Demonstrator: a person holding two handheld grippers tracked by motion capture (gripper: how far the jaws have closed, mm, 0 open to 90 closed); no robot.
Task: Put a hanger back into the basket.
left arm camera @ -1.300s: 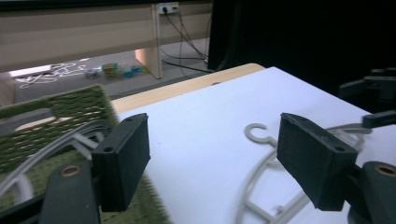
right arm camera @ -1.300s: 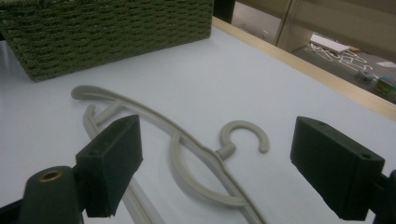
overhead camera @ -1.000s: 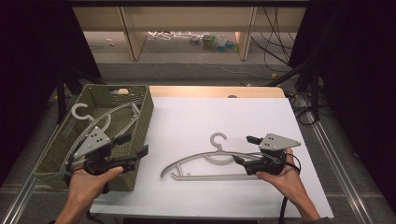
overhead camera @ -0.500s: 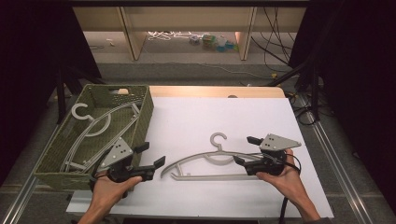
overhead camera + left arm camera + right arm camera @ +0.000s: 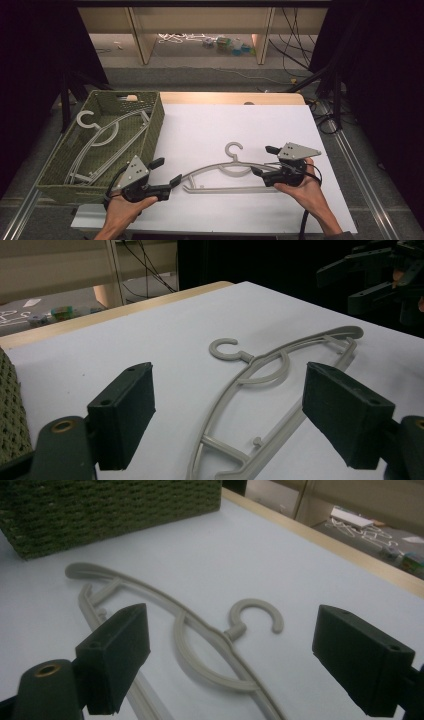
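— White sheeting is seen over the table [image 5: 215, 125] in the high view, with a green woven basket [image 5: 150, 130] at its left edge. Where is the hanger to be found?

— A grey hanger [image 5: 227, 172] is laid flat on the sheet between the two hands. Its long axis is run across the table, side to side, with the hook turned toward the far edge. A second hanger [image 5: 100, 137] is lodged inside the basket.

— And the grippers?

— The left hand-held gripper [image 5: 167, 180] is held with its jaws spread and nothing between them, just beside the hanger's left tip. The jaws have just been opening. The right hand-held gripper [image 5: 264, 161] is placed at the hanger's right end, jaws parted too; contact with the plastic cannot be made out.

— What is given by the left gripper view?

— The hanger [image 5: 260, 385] is seen ahead of the wide-apart pads, its near tip low between them and its length drawn away up and to the right, toward the other gripper [image 5: 372, 277].

— And by the right gripper view?

— The hanger [image 5: 200, 630] is again framed between spread pads, untouched, with the basket wall [image 5: 110, 510] beyond its far tip. Each end is judged to be nearest its own hand, so a short advance along the axis would be called for.
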